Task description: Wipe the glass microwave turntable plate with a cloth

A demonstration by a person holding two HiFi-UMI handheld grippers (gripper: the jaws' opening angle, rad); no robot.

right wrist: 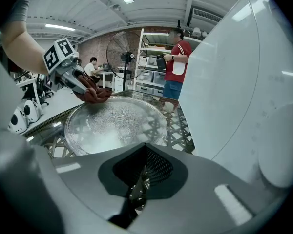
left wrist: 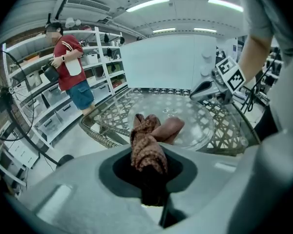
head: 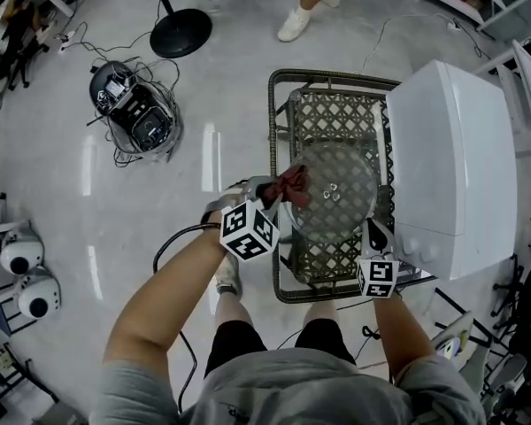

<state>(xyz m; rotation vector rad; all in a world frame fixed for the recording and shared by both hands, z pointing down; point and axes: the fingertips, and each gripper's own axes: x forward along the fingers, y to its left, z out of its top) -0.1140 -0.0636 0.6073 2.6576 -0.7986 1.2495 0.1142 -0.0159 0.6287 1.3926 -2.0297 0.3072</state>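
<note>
The glass plate (head: pixel 336 189) lies on the lattice table (head: pixel 273 162), just left of the white microwave (head: pixel 460 166) and well inside the table's woven rim. The left gripper (head: pixel 270 191) is clenched on a reddish-brown cloth (head: pixel 292 187). The left gripper view shows the fabric pinched deep between the jaws, with its loose end bunched forward onto the plate's left edge. The right gripper (head: pixel 373 230) sits at the near-right rim. In its own view the jaws come together with the plate's edge running into the gap, so it looks clamped on the rim to steady the plate (a thin bite, as far as I can judge). The wiping seems barely under way, since the cloth touches only the left margin and most of the glass is uncovered. The main risk is the plate itself. It is smooth glass on a hard top, and a firm sweep toward the right could drag it out of the right gripper's narrow hold and send it into the microwave. Pressing down hard near one edge might also tip the opposite side up. The cloth is held as a wad and not spread, so it could roll under itself and smear, or work free of the jaws if it catches on the raised hub at the plate's centre.
</note>
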